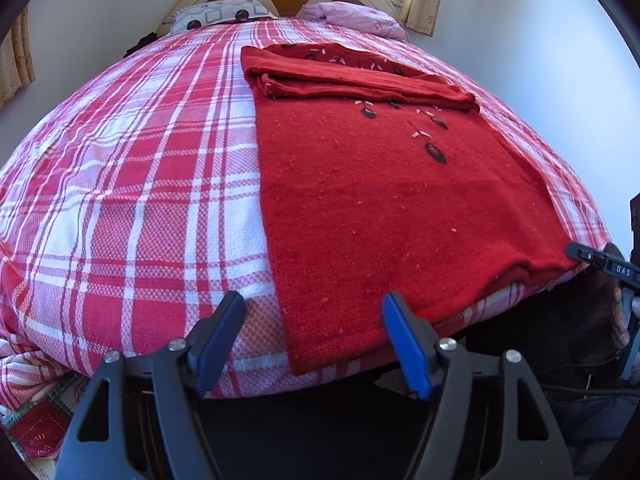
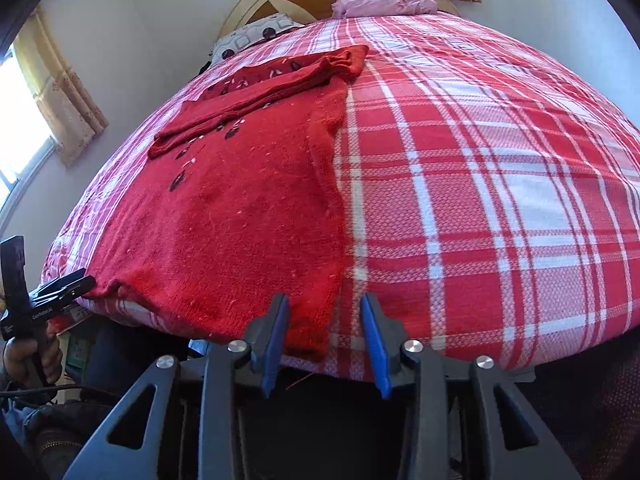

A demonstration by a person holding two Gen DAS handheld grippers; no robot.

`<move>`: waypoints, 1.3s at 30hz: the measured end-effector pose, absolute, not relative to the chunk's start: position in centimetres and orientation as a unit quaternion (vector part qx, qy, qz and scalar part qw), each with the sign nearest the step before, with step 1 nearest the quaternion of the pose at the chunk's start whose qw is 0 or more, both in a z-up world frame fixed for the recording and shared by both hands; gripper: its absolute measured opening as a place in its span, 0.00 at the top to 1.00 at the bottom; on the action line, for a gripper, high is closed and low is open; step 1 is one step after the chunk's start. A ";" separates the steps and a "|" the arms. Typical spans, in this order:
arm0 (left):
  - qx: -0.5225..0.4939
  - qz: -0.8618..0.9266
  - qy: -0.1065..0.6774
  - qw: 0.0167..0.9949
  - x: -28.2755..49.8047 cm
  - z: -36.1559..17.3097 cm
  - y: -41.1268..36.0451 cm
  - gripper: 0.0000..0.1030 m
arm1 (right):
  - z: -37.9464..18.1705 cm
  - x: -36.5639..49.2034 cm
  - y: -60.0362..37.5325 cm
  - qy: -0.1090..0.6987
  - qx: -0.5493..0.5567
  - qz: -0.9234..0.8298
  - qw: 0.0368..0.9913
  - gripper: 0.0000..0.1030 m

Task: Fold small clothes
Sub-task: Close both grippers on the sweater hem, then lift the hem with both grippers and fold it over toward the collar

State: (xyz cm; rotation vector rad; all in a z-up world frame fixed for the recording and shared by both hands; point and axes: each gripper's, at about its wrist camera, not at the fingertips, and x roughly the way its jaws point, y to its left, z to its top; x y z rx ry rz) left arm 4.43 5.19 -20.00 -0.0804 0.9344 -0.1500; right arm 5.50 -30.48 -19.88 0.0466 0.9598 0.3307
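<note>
Sweater's (image 1: 360,208) underside: hidden against the plaid bedspread (image 1: 140,184).
Hem corner: tucked behind the other gripper's tip in both views.
Gripper label (image 1: 622,270): too small to read.
Bed's underside: dark, indistinct.

Left hand-held gripper (image 1: 314,336) jaws apart; right hand-held gripper (image 2: 325,338) likewise.

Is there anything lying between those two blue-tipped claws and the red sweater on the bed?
Nothing visible. The left gripper and right gripper are both open at the near hem corners of the red sweater, which lies flat on the checked bedspread with its sleeves folded across the top.
</note>
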 end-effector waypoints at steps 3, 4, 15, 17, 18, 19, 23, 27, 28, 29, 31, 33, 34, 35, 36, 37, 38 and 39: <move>-0.038 -0.075 0.449 0.889 4.3 -20.1 5.2 0.29 | -20.0 5.6 -30.7 0.466 0.039 0.169 0.868 0.77; -0.040 -0.077 0.452 0.888 4.4 -20.0 5.3 0.30 | -20.0 5.6 -30.9 0.468 0.046 0.172 0.866 0.79; -0.094 -0.110 0.459 0.877 4.5 -19.4 7.0 0.93 | -17.9 4.9 -31.5 0.426 0.085 0.209 0.876 0.92; -0.115 -0.120 0.451 0.877 4.5 -18.8 7.5 0.94 | -17.1 4.9 -32.0 0.413 0.105 0.222 0.877 0.93; -0.124 -0.127 0.444 0.878 4.4 -18.4 7.7 0.94 | -16.8 4.9 -32.2 0.409 0.114 0.227 0.876 0.93; -0.131 -0.134 0.433 0.882 4.3 -17.7 7.9 0.94 | -16.5 5.0 -32.4 0.405 0.122 0.231 0.876 0.93; -0.142 -0.148 0.404 0.892 4.2 -15.8 8.3 0.95 | -15.8 5.7 -32.7 0.399 0.148 0.245 0.871 0.93; -0.171 -0.169 0.386 0.891 4.7 -15.1 8.9 0.96 | -14.6 6.2 -32.4 0.386 0.155 0.258 0.872 0.93; -0.175 -0.172 0.382 0.891 4.9 -14.9 9.0 0.96 | -14.1 6.4 -32.2 0.379 0.156 0.261 0.874 0.93; -0.177 -0.172 0.378 0.892 5.2 -14.8 9.1 0.96 | -13.7 6.5 -32.2 0.372 0.157 0.264 0.876 0.93; -0.176 -0.172 0.371 0.896 5.8 -14.3 9.1 0.96 | -12.8 7.2 -32.0 0.360 0.159 0.269 0.879 0.93; -0.180 -0.174 0.360 0.899 6.5 -13.6 9.2 0.96 | -12.0 8.0 -31.9 0.351 0.159 0.269 0.883 0.93; -0.182 -0.174 0.353 0.901 6.7 -13.2 9.3 0.96 | -11.7 8.4 -31.9 0.348 0.161 0.270 0.883 0.93; -0.186 -0.175 0.345 0.903 7.1 -12.8 9.6 0.96 | -11.3 8.9 -31.9 0.345 0.164 0.271 0.884 0.93; -0.193 -0.177 0.336 0.905 7.6 -12.3 9.8 0.96 | -10.9 9.4 -31.9 0.342 0.168 0.271 0.884 0.93; -0.200 -0.176 0.331 0.905 8.0 -12.0 10.1 0.96 | -10.5 10.0 -31.9 0.339 0.169 0.271 0.885 0.93; -0.206 -0.176 0.327 0.905 8.5 -11.7 10.4 0.96 | -10.0 10.7 -31.8 0.335 0.169 0.270 0.887 0.93; -0.216 -0.175 0.321 0.905 9.2 -11.3 10.8 0.96 | -9.6 11.3 -31.8 0.332 0.169 0.270 0.888 0.93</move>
